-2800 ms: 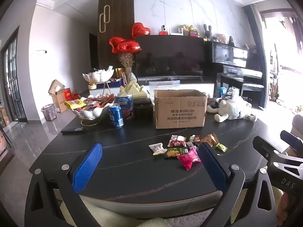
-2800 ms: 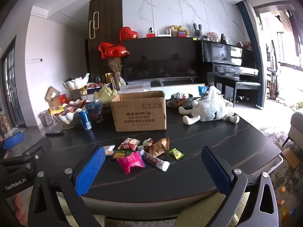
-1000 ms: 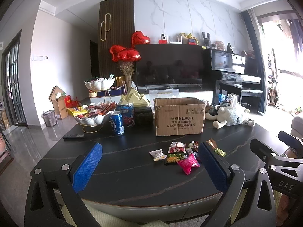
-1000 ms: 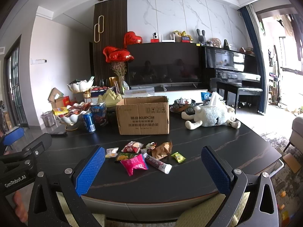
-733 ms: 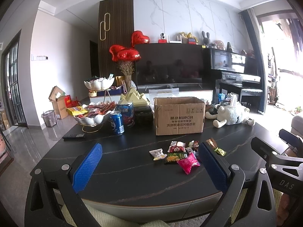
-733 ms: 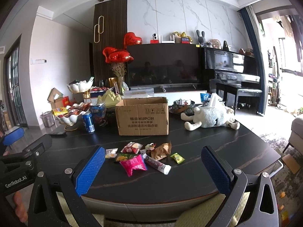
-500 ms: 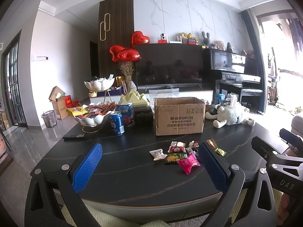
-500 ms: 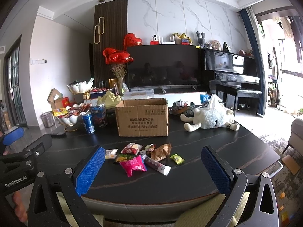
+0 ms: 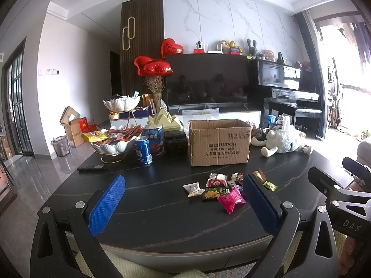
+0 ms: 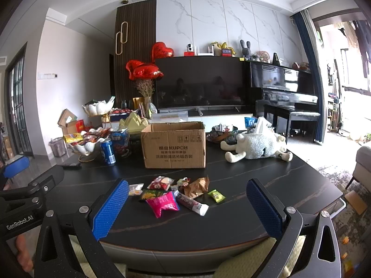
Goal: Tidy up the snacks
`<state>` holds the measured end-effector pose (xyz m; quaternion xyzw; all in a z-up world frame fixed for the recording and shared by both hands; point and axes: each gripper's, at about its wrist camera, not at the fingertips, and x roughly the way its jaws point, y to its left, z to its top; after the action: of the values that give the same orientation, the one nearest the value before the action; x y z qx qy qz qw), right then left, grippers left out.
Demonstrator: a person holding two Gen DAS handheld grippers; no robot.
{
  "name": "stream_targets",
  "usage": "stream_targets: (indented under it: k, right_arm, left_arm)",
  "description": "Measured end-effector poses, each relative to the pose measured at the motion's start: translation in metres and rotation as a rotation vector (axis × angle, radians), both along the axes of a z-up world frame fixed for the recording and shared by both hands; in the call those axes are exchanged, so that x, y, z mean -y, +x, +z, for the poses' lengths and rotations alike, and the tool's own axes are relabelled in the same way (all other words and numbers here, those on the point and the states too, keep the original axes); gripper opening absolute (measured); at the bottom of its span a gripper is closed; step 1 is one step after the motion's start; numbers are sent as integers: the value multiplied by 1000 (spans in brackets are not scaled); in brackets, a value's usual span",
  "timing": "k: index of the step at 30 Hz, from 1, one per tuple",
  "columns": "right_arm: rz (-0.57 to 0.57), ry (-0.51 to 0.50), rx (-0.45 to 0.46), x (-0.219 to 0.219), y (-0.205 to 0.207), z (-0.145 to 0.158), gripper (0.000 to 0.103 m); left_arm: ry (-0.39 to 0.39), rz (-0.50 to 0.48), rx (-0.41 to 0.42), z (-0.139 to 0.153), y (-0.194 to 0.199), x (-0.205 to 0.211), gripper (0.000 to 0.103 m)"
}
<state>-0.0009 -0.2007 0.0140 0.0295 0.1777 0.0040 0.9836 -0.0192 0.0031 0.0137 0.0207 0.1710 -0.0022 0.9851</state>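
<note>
Several small snack packets lie loose on the dark table point(image 10: 255, 185): a pink packet point(image 10: 163, 203), a dark bar with a white end point(image 10: 192, 203), a brown wrapper point(image 10: 198, 186) and a green candy point(image 10: 216, 196). The pink packet also shows in the left wrist view point(image 9: 230, 200). An open cardboard box point(image 10: 174, 145) stands behind them, also in the left wrist view point(image 9: 219, 145). My left gripper point(image 9: 183, 205) is open and empty, left of the pile. My right gripper point(image 10: 187, 208) is open and empty, in front of the pile, above the table's near edge.
A white bowl of snacks point(image 9: 113, 141), a blue can point(image 9: 143, 150) and a remote point(image 9: 91, 167) sit at the table's left. A white plush sheep point(image 10: 257, 148) and a dark bowl point(image 10: 221, 134) sit at the right. A TV stands behind.
Both views have drifted only slightly; the snacks and box have not moved and both grippers stay open.
</note>
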Motion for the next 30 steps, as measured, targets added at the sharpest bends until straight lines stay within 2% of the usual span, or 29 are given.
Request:
stream_targets:
  k: [5, 11, 19, 23, 28, 30]
  right_arm:
    - [0, 0, -5, 1, 3, -1, 102]
    - [17, 4, -36, 3, 14, -16, 102]
    - [57, 4, -127, 13, 53, -50, 102]
    - [86, -17, -191, 18, 79, -65, 102]
    - [163, -57, -308, 16, 118, -92, 102]
    - [186, -58, -351, 17, 131, -102, 98]
  left_arm:
    - [0, 1, -3, 0, -1, 0, 103]
    - [4, -23, -30, -10, 7, 3, 103]
    - [69, -145, -123, -36, 47, 22, 103]
    - [119, -210, -157, -49, 67, 37, 90]
    - [135, -322, -243, -69, 97, 51, 85]
    - [136, -356, -280, -78, 113, 57, 82]
